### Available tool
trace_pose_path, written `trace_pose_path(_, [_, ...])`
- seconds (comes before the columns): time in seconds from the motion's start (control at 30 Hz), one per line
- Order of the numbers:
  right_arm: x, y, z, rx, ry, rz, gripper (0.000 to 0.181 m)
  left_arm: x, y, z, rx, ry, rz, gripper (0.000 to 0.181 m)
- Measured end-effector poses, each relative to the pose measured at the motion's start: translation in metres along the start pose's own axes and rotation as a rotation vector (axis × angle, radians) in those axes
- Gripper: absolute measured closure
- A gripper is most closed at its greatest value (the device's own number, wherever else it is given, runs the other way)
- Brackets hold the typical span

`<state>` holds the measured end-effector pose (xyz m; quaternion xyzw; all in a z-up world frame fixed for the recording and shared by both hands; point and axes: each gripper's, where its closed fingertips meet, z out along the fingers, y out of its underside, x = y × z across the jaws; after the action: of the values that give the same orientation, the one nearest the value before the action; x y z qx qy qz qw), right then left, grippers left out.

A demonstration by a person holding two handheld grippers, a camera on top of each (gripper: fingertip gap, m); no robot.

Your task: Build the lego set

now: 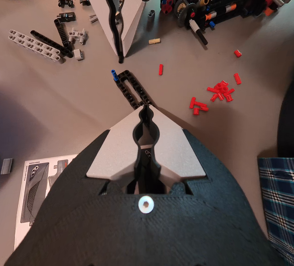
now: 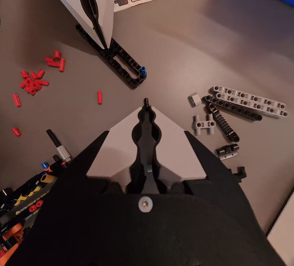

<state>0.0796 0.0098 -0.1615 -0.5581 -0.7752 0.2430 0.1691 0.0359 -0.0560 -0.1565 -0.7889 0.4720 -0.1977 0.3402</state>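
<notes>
A black rectangular Technic frame point(image 1: 132, 88) lies on the grey table with a blue pin point(image 1: 114, 74) standing in its far corner. My left gripper point(image 1: 146, 106) is shut on the near end of the frame. The frame also shows in the right wrist view point(image 2: 127, 69), with the blue pin point(image 2: 143, 70) and the left gripper point(image 2: 105, 47) pinching its far end. My right gripper point(image 2: 146, 106) is shut on a small black pin point(image 2: 146, 101) and holds it a short way from the frame's blue-pin end. It shows in the left wrist view point(image 1: 120, 57) with the black pin point(image 1: 121, 59) at its tip.
Red pins point(image 1: 220, 92) lie scattered right of the frame. Grey and black beams point(image 1: 36, 44) and connectors lie at far left. The partly built black model point(image 1: 222, 2) sits at far right. A sticker sheet point(image 1: 31, 194) lies near left. A plaid sleeve point(image 1: 278, 202) shows at right. Across from one pair of fingers to the other is roughly 9 centimetres. The partly built black model point(image 1: 222, 2) is about 15 centimetres from both grippers' fingertips. Seen from the right wrist view point(image 2: 27, 185) as well.
</notes>
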Motion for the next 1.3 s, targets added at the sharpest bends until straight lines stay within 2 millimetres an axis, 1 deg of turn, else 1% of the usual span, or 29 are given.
trace_pose_path(0.1, [0.000,-0.002,-0.002,0.001,0.013,0.009,0.180,0.000,0.000,0.000,0.000,-0.002,0.001,0.181])
trace_pose_path(0.2, [-0.005,-0.009,-0.006,-0.033,0.052,-0.037,0.180,0.000,0.000,0.000,0.001,-0.014,0.008,0.181])
trace_pose_path(0.27, [-0.012,-0.017,-0.008,-0.055,0.073,-0.090,0.180,0.000,0.000,0.000,0.000,-0.028,0.016,0.181])
trace_pose_path(0.33, [-0.017,-0.025,-0.012,-0.058,0.071,-0.087,0.180,-0.007,0.001,-0.002,-0.018,-0.075,0.021,0.180])
trace_pose_path(0.4, [-0.026,-0.040,-0.020,0.006,0.015,0.006,0.180,-0.015,-0.008,-0.009,0.025,-0.131,0.032,0.160])
trace_pose_path(0.43, [-0.029,-0.049,-0.024,0.051,-0.019,0.065,0.180,-0.016,-0.017,-0.014,0.066,-0.150,0.046,0.157])
trace_pose_path(0.53, [-0.039,-0.067,-0.033,0.127,-0.102,0.171,0.180,-0.018,-0.036,-0.025,0.135,-0.209,0.102,0.150])
trace_pose_path(0.6, [-0.049,-0.077,-0.037,0.173,-0.181,0.242,0.180,-0.013,-0.049,-0.028,0.190,-0.228,0.169,0.151])
trace_pose_path(0.67, [-0.055,-0.083,-0.039,0.211,-0.233,0.287,0.180,-0.007,-0.060,-0.031,0.226,-0.279,0.252,0.158])
trace_pose_path(0.73, [-0.057,-0.087,-0.041,0.236,-0.255,0.321,0.180,-0.002,-0.068,-0.034,0.250,-0.307,0.308,0.164])
trace_pose_path(0.83, [-0.058,-0.089,-0.044,0.265,-0.275,0.357,0.180,0.004,-0.071,-0.035,0.263,-0.319,0.349,0.173])
trace_pose_path(1.0, [-0.055,-0.097,-0.053,0.363,-0.290,0.436,0.180,0.002,-0.076,-0.041,0.296,-0.336,0.323,0.177])
trace_pose_path(1.17, [-0.048,-0.112,-0.065,0.505,-0.275,0.513,0.179,-0.004,-0.087,-0.054,0.385,-0.376,0.266,0.177])
trace_pose_path(1.3, [-0.048,-0.118,-0.068,0.556,-0.267,0.542,0.177,-0.007,-0.092,-0.062,0.412,-0.424,0.275,0.177])
